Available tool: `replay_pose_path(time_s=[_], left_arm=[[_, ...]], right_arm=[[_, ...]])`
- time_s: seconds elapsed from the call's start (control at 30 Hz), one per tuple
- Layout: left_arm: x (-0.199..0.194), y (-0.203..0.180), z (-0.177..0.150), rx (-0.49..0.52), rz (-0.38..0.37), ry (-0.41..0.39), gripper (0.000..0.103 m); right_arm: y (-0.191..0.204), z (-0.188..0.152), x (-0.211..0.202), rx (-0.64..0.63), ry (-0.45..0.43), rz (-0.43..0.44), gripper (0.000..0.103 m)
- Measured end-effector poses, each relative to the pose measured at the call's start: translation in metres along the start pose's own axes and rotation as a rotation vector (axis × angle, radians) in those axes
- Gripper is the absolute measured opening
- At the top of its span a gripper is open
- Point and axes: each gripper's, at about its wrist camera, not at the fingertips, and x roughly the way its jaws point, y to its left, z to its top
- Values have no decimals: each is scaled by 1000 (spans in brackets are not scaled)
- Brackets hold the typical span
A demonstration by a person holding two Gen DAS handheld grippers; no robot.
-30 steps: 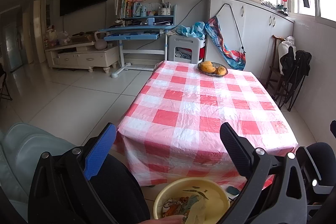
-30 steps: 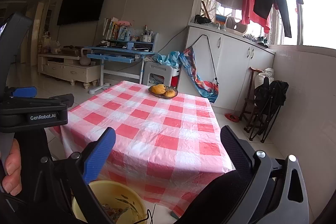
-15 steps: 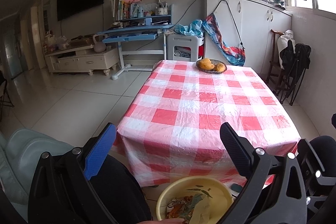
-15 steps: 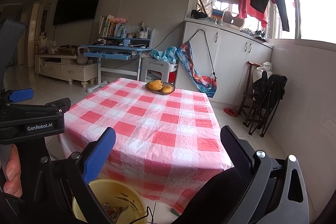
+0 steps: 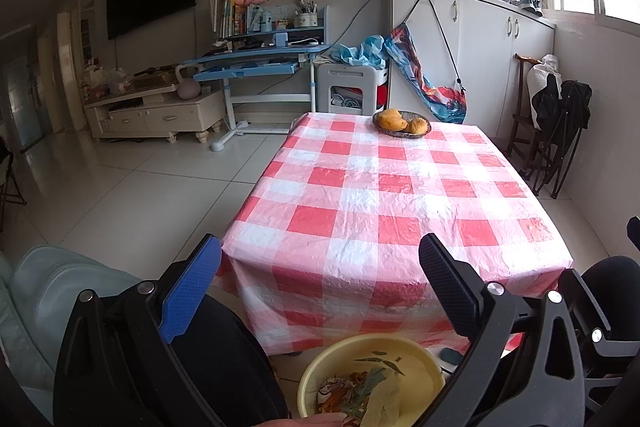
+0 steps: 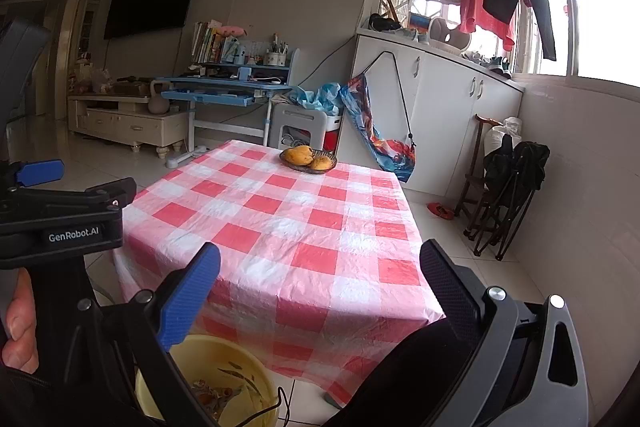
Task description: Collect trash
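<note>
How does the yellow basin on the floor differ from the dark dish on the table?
The yellow basin sits on the floor at the table's near end; the dark dish sits on the checked tablecloth at the far end. The basin is pale yellow and deep, the dish dark and shallow. The basin holds leafy scraps and peelings; the dish holds whole orange fruit. Both are round and open.

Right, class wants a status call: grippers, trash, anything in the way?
Left gripper open, empty. Right gripper open, empty. Scraps sit in yellow bowl on the floor below the table edge. Checked tablecloth holds only a fruit basket; nothing blocking.
</note>
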Motion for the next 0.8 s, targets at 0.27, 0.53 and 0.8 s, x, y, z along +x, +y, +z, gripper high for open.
replay_pose_path(time_s=[0.27, 0.53, 0.8], left_arm=[[1, 0, -1, 1, 0, 1, 96], [1, 0, -1, 4, 1, 1, 96], [1, -1, 0, 3, 1, 1, 96]], right_arm=[[1, 0, 1, 0, 5, 2, 95], [1, 0, 1, 0, 5, 2, 95], [1, 0, 1, 0, 5, 2, 95]])
